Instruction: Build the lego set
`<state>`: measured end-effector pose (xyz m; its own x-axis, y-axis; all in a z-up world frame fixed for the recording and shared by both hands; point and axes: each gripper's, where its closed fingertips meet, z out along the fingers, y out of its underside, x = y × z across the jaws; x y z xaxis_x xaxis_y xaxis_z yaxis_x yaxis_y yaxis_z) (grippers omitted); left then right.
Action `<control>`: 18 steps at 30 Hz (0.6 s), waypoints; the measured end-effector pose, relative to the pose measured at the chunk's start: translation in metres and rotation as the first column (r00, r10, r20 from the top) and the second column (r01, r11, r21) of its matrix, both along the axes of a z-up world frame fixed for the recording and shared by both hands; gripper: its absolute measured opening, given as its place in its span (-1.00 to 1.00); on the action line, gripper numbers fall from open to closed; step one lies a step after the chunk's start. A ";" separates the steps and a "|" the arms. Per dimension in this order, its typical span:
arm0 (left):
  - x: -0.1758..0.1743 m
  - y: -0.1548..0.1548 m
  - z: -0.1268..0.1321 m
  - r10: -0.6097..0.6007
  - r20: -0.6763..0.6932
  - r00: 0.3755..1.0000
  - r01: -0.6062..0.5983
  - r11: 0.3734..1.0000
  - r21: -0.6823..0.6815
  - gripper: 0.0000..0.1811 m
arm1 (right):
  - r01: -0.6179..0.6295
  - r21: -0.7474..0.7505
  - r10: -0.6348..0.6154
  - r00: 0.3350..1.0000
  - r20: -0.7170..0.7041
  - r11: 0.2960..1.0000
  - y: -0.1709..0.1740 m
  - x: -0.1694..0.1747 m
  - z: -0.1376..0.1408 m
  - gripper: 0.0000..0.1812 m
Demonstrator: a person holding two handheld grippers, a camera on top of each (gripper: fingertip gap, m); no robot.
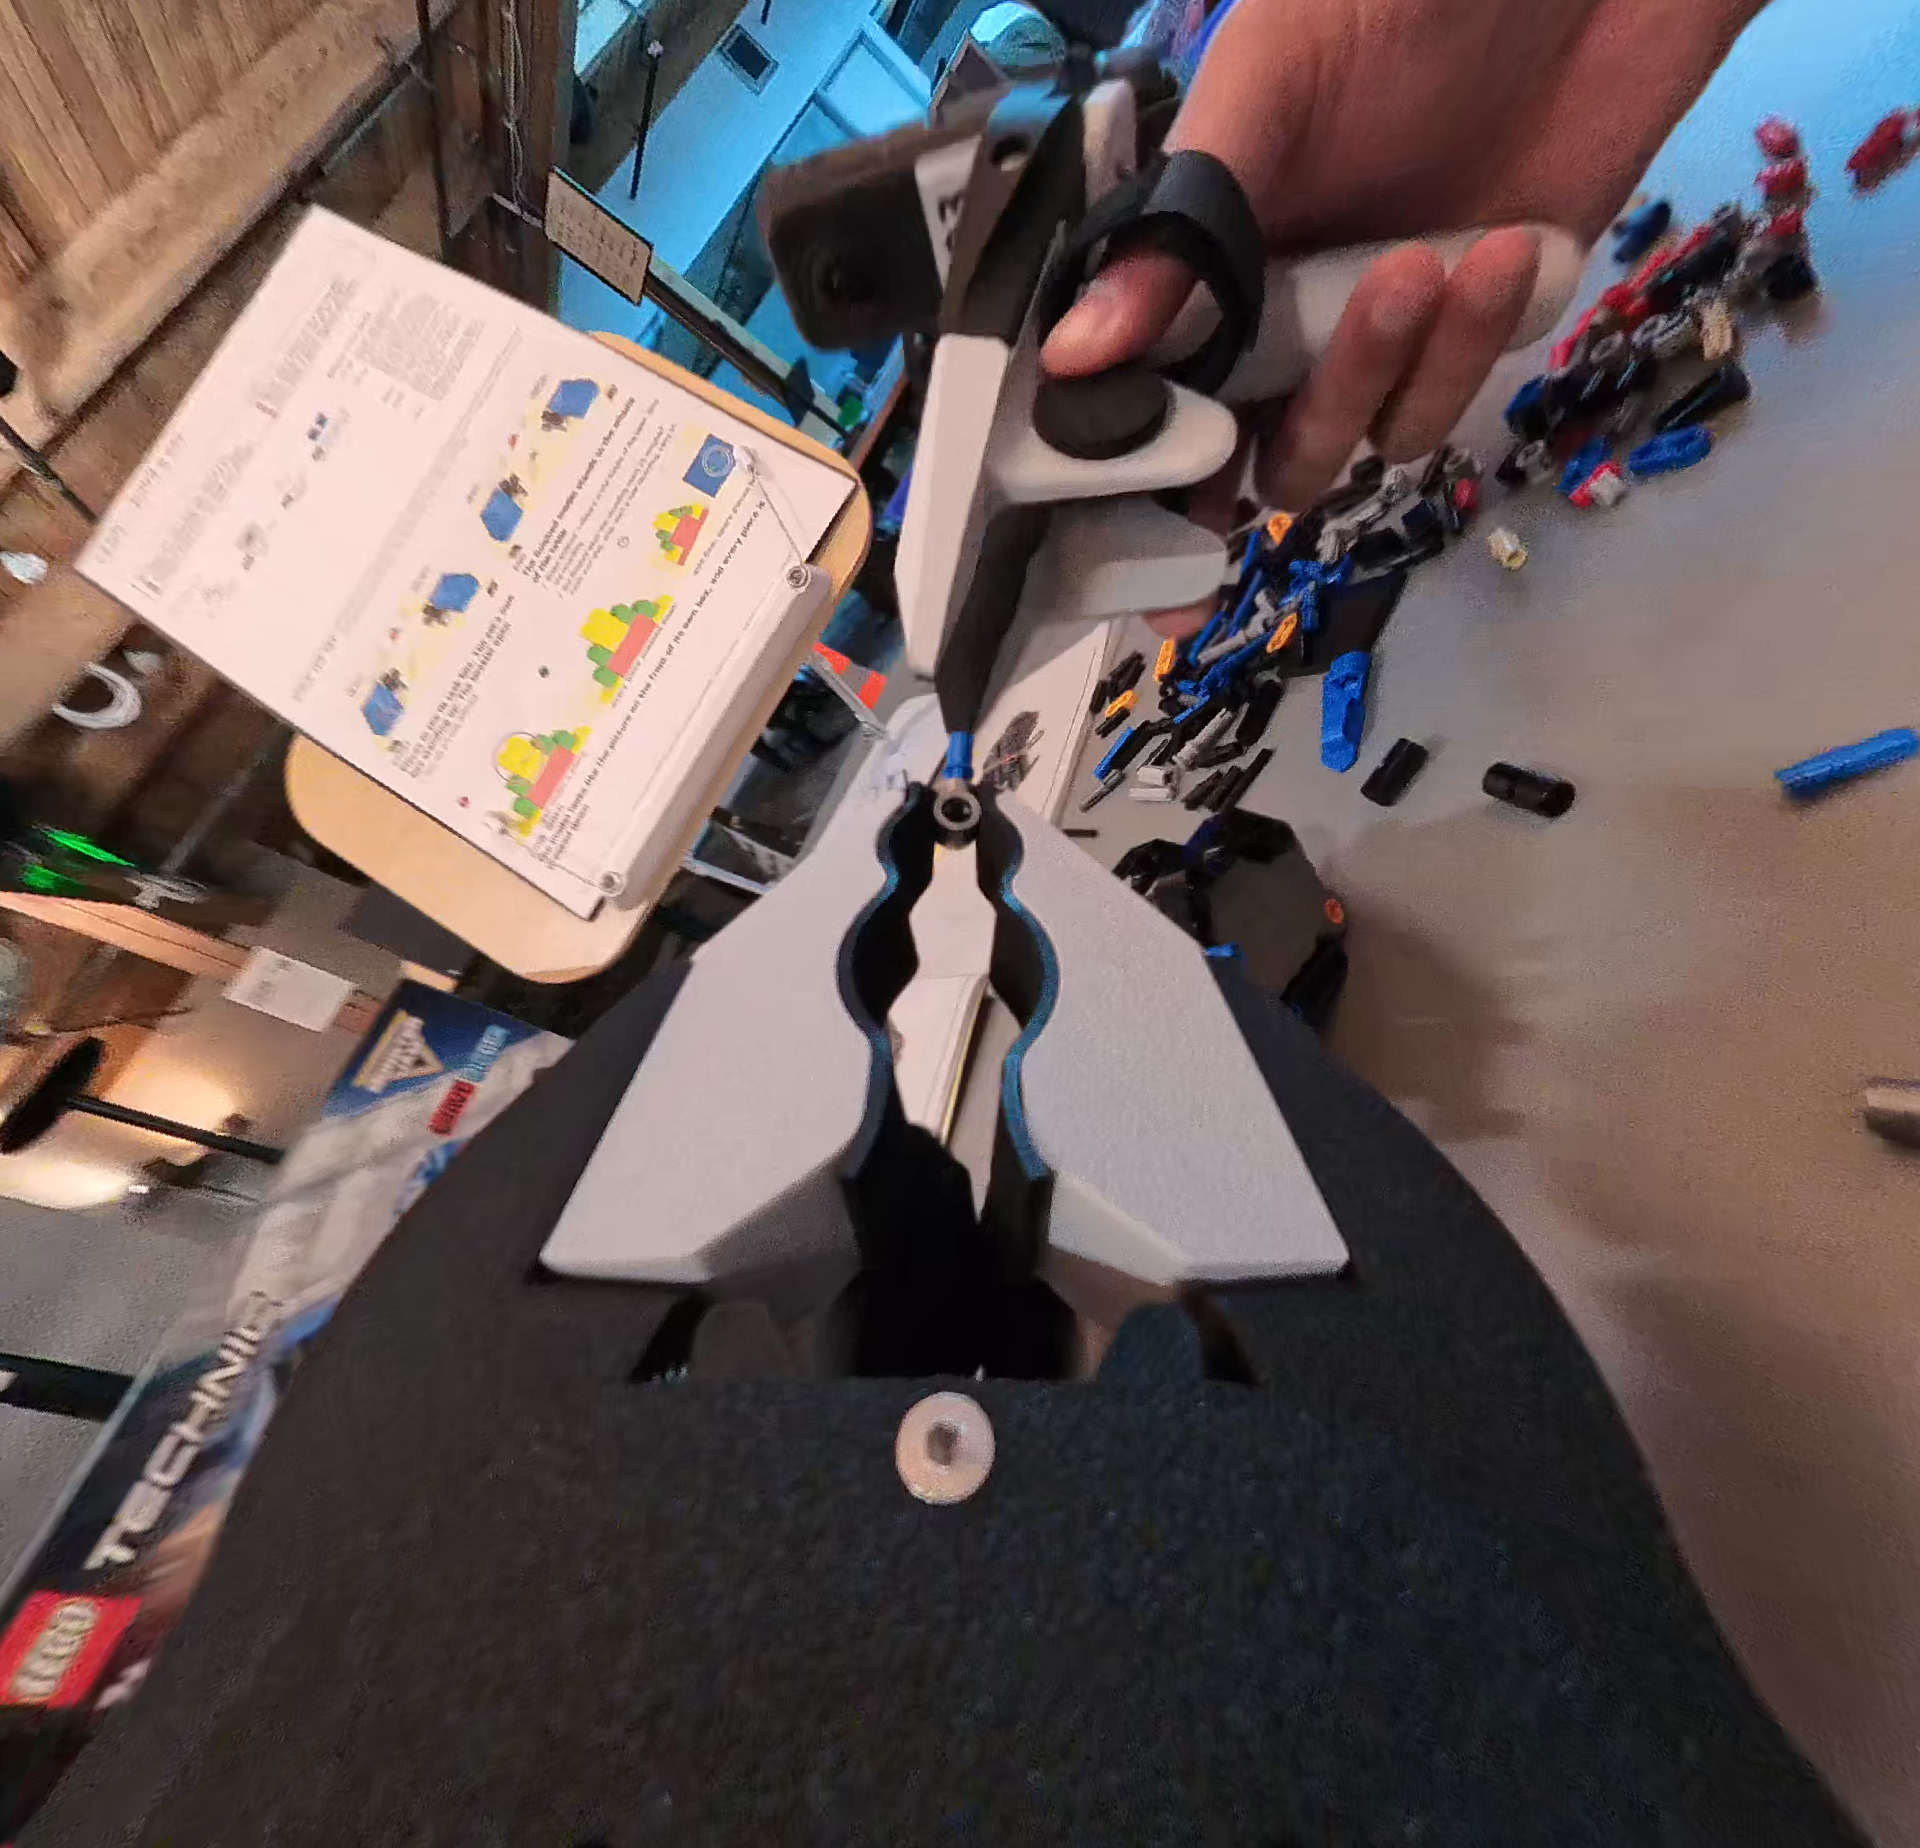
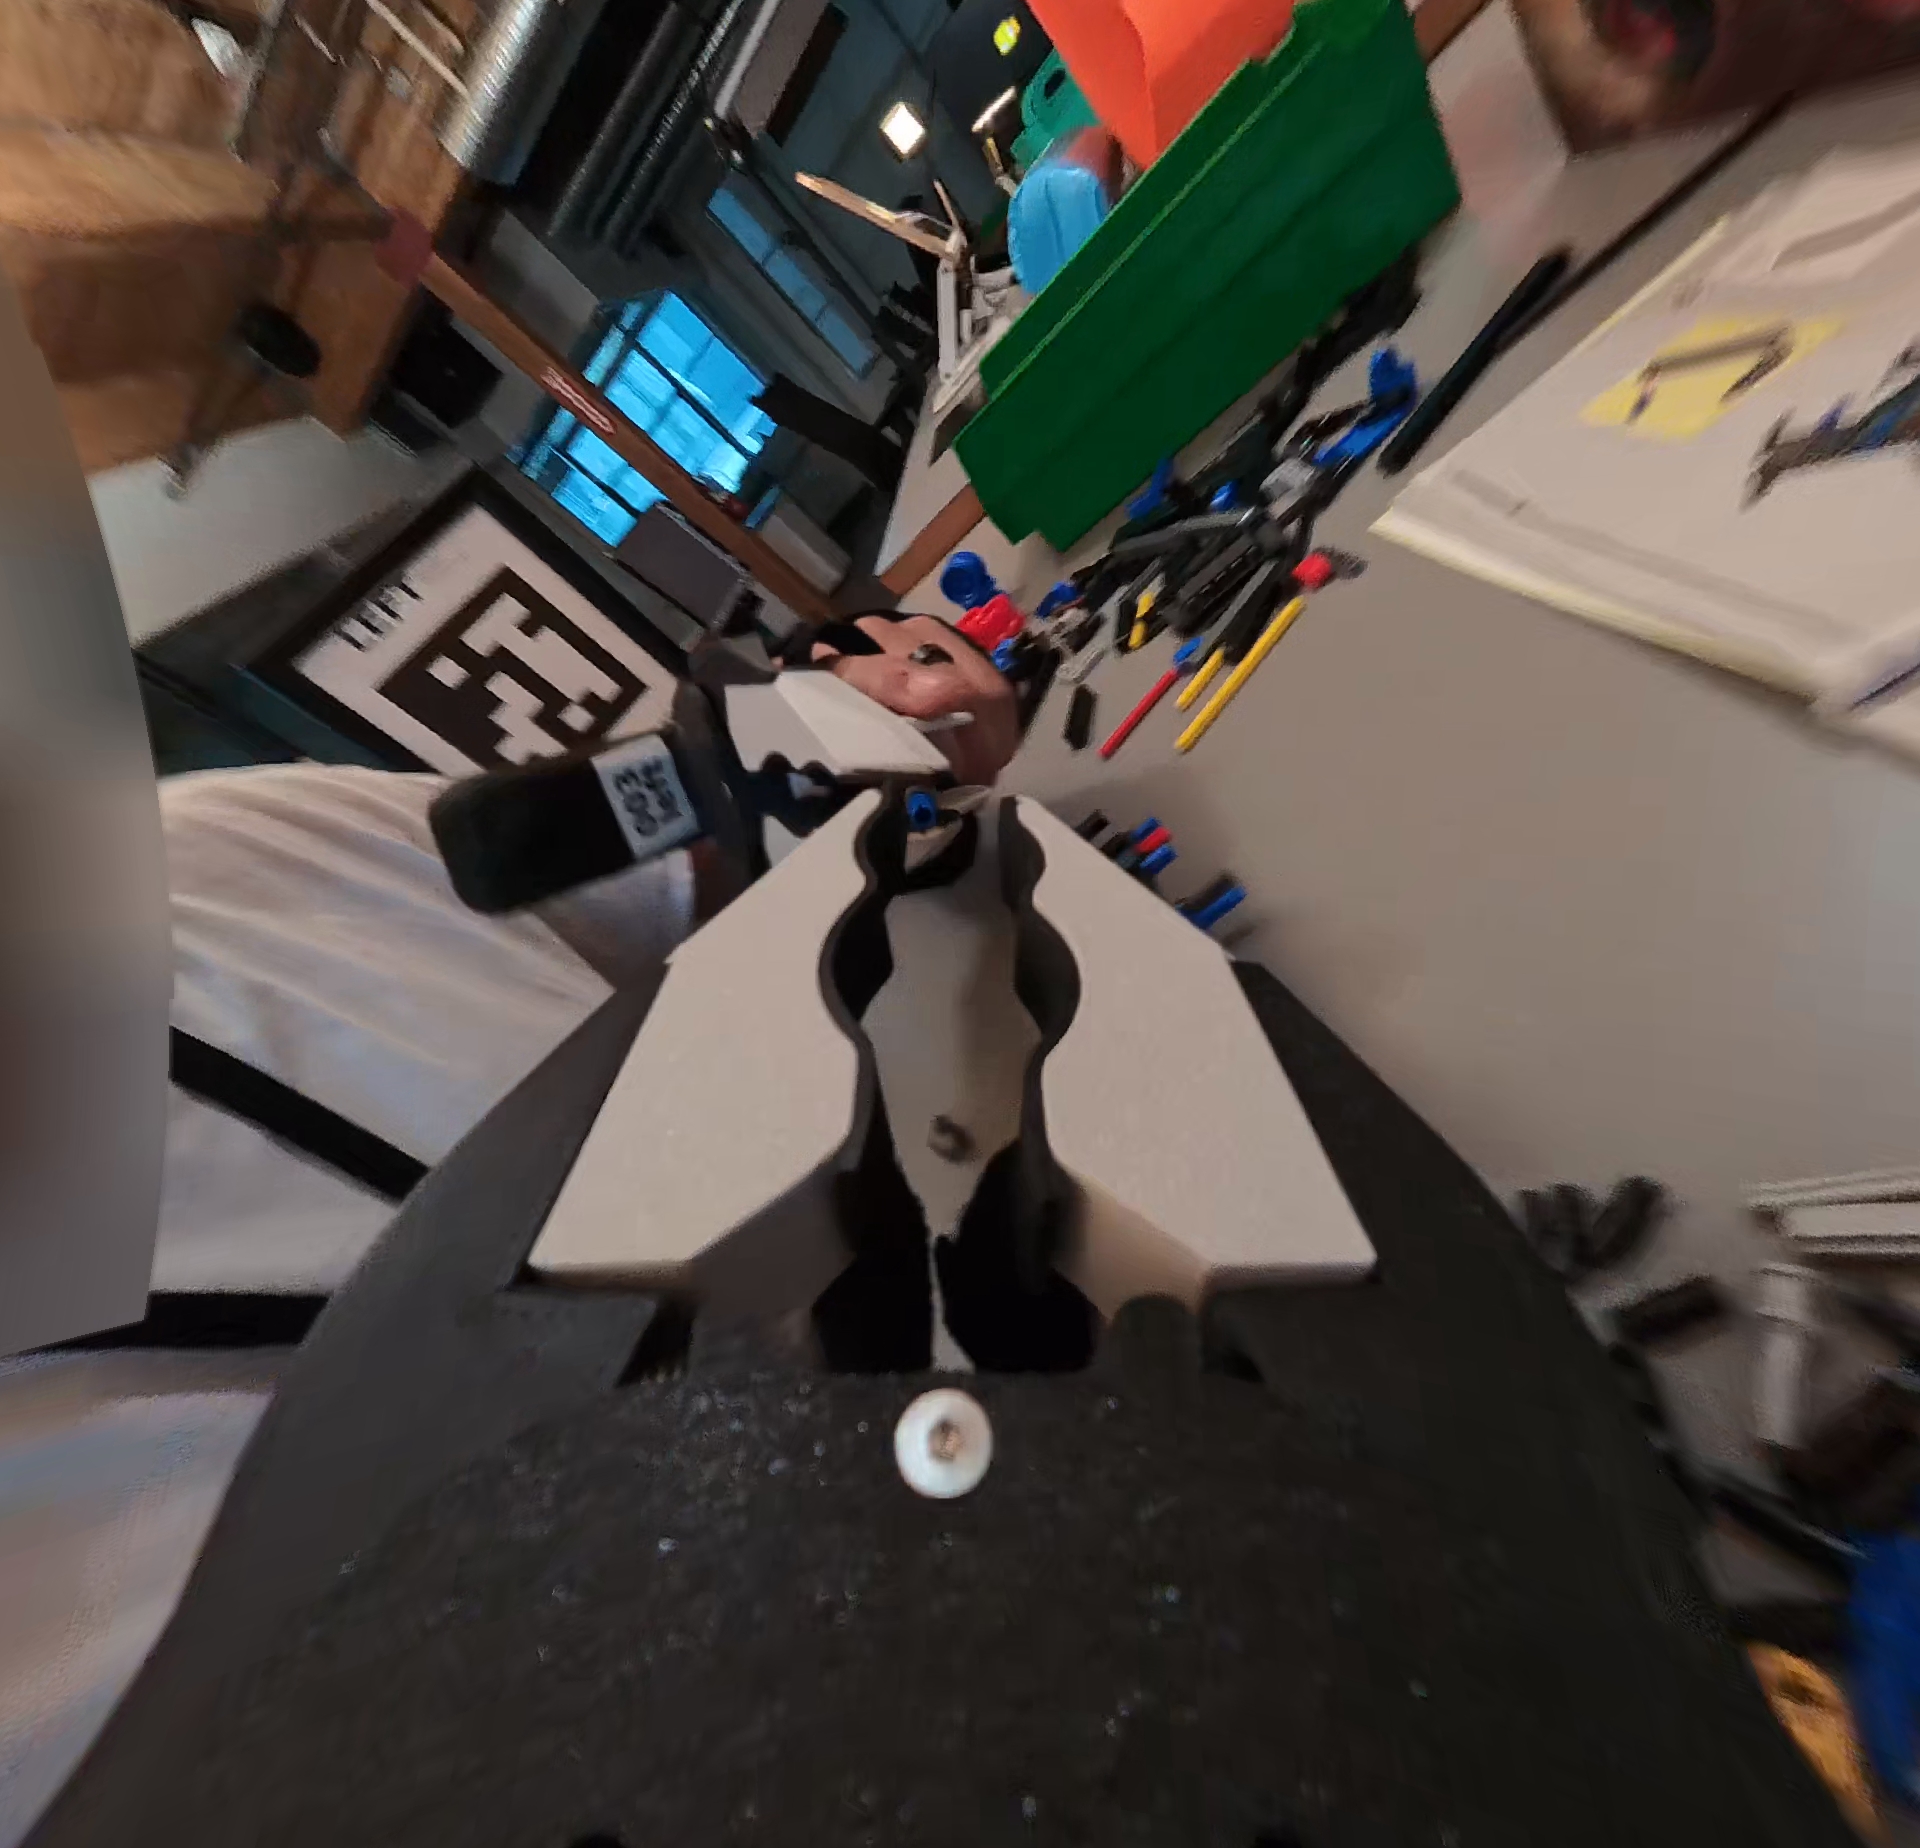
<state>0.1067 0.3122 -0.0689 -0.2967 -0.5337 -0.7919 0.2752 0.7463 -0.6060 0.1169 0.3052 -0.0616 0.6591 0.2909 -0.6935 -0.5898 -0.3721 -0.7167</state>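
In the left wrist view my left gripper [image 1: 954, 799] is shut on a small grey round piece [image 1: 954, 812] at its tips. My right gripper [image 1: 962, 730] comes down from above in a person's hand [image 1: 1455, 136], shut on a small blue pin [image 1: 958, 756] whose end meets the grey piece. In the right wrist view my right gripper [image 2: 928, 811] pinches the blue pin [image 2: 918, 807] at its tips. The left gripper's fingers [image 2: 852, 723] point in from the left just beyond them. Both are held above the grey table [image 1: 1558, 967].
Loose black, blue and orange pieces [image 1: 1278, 603] and red pieces [image 1: 1662, 292] lie on the table, next to a black part-built model [image 1: 1247, 894]. An instruction sheet on a stand [image 1: 468, 551] and the set's box [image 1: 208, 1383] are left. A green bin [image 2: 1216, 323], yellow axles [image 2: 1242, 671] and a booklet [image 2: 1662, 468] lie ahead. My left and right fingertips are right by each other.
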 end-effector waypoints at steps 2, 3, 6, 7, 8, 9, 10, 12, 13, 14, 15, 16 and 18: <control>0.000 0.004 0.004 -0.021 -0.031 0.999 0.019 0.998 -0.067 -0.93 | 0.007 0.016 -0.009 0.982 0.191 1.000 -0.007 0.011 0.000 -0.83; 0.000 0.005 0.005 -0.040 -0.062 0.997 0.033 0.993 -0.113 -0.93 | -0.009 0.008 0.006 0.951 0.309 1.000 -0.011 0.013 -0.004 -0.82; 0.000 0.007 0.007 -0.103 -0.168 0.980 0.055 0.962 -0.266 -0.94 | -0.126 -0.174 0.207 0.772 0.601 0.977 -0.032 0.007 -0.040 -0.69; 0.000 0.007 0.007 -0.131 -0.202 0.971 0.063 0.947 -0.315 -0.94 | -0.162 -0.292 0.318 0.707 0.632 0.942 -0.044 0.002 -0.056 -0.69; -0.001 0.007 0.007 -0.160 -0.228 0.960 0.070 0.930 -0.361 -0.93 | -0.185 -0.366 0.390 0.666 0.636 0.912 -0.053 -0.003 -0.067 -0.68; -0.001 0.007 0.008 -0.187 -0.252 0.950 0.073 0.913 -0.402 -0.93 | -0.179 -0.405 0.418 0.644 0.641 0.897 -0.058 -0.006 -0.075 -0.67; 0.000 0.009 0.008 -0.203 -0.272 0.940 0.067 0.896 -0.438 -0.94 | -0.156 -0.426 0.423 0.623 0.658 0.891 -0.061 -0.005 -0.083 -0.70; 0.003 0.013 0.009 -0.226 -0.302 0.926 0.047 0.863 -0.503 -0.93 | -0.062 -0.442 0.397 0.562 0.725 0.895 -0.062 0.006 -0.097 -0.76; 0.004 0.015 0.010 -0.226 -0.308 0.924 0.033 0.851 -0.524 -0.93 | -0.034 -0.433 0.380 0.545 0.747 0.901 -0.062 0.009 -0.100 -0.79; 0.006 0.018 0.010 -0.209 -0.306 0.929 0.023 0.857 -0.515 -0.94 | -0.020 -0.423 0.365 0.543 0.756 0.906 -0.060 0.010 -0.101 -0.81; 0.007 0.019 0.007 -0.181 -0.300 0.937 0.016 0.878 -0.479 -0.93 | -0.025 -0.426 0.369 0.548 0.751 0.904 -0.060 0.008 -0.104 -0.84; 0.008 0.019 0.005 -0.157 -0.293 0.943 0.011 0.896 -0.444 -0.93 | -0.022 -0.426 0.368 0.546 0.752 0.904 -0.058 0.008 -0.105 -0.85; 0.006 0.012 0.001 -0.164 -0.296 0.941 0.023 0.904 -0.428 -0.94 | -0.029 -0.424 0.370 0.545 0.752 0.905 -0.057 0.005 -0.107 -0.86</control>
